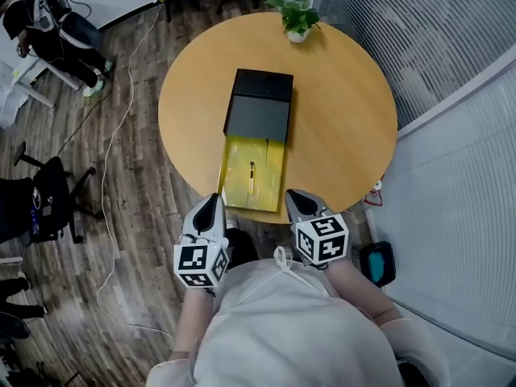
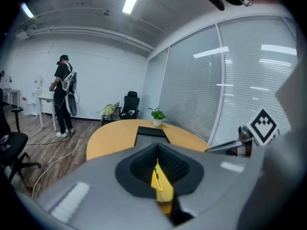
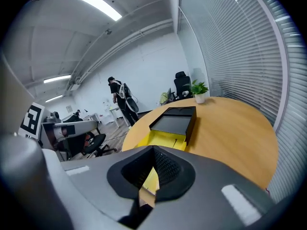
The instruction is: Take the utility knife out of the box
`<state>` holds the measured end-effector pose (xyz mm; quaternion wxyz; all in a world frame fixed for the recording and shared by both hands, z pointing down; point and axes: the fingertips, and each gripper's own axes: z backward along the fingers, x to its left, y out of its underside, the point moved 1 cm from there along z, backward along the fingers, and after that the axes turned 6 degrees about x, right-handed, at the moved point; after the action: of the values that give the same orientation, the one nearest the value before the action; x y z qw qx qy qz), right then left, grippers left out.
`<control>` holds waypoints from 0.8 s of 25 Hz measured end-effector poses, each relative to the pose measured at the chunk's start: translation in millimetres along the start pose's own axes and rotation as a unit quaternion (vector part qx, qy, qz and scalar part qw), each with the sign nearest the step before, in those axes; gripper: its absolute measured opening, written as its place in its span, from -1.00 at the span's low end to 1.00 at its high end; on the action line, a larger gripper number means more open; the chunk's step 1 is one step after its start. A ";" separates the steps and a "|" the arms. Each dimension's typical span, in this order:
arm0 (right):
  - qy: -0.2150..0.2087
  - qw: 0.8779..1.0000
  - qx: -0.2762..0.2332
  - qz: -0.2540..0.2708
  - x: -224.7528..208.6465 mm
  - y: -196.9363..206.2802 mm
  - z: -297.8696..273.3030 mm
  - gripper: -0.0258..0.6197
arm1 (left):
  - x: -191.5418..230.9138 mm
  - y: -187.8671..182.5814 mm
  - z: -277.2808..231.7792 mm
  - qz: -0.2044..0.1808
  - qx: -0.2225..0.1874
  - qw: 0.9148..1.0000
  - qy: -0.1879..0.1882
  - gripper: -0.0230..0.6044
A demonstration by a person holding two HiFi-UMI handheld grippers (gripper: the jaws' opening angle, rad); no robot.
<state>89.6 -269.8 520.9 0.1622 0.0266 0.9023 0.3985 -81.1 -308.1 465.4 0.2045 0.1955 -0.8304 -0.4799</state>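
Note:
A black box (image 1: 260,103) lies on the round wooden table (image 1: 347,119), with its yellow tray (image 1: 235,180) slid out toward me. A slim dark utility knife (image 1: 251,172) rests in the tray. My left gripper (image 1: 212,202) hangs at the tray's near left corner, my right gripper (image 1: 297,200) at its near right corner. Both sit just off the table's near edge, jaws together, holding nothing. In the left gripper view the shut jaws (image 2: 158,150) point at the box (image 2: 151,131). In the right gripper view the shut jaws (image 3: 154,153) aim at the yellow tray (image 3: 163,139).
A potted plant (image 1: 297,18) stands at the table's far edge. Glass walls with blinds (image 1: 435,47) run along the right. A blue object (image 1: 376,263) lies on the floor at right. Office chairs (image 1: 48,200), a cable (image 1: 113,151) and a standing person (image 2: 63,97) are at left.

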 end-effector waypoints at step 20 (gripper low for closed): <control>0.166 0.974 0.105 -0.111 10.8 -0.6 -144.8 -0.92 | 125.4 -18.5 -123.7 -0.038 0.086 0.985 0.146 -0.91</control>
<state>34.0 -371.2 608.7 0.0501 -0.1237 0.9508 0.2795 -118.8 -470.7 524.6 0.2875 0.3118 -0.8216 -0.3808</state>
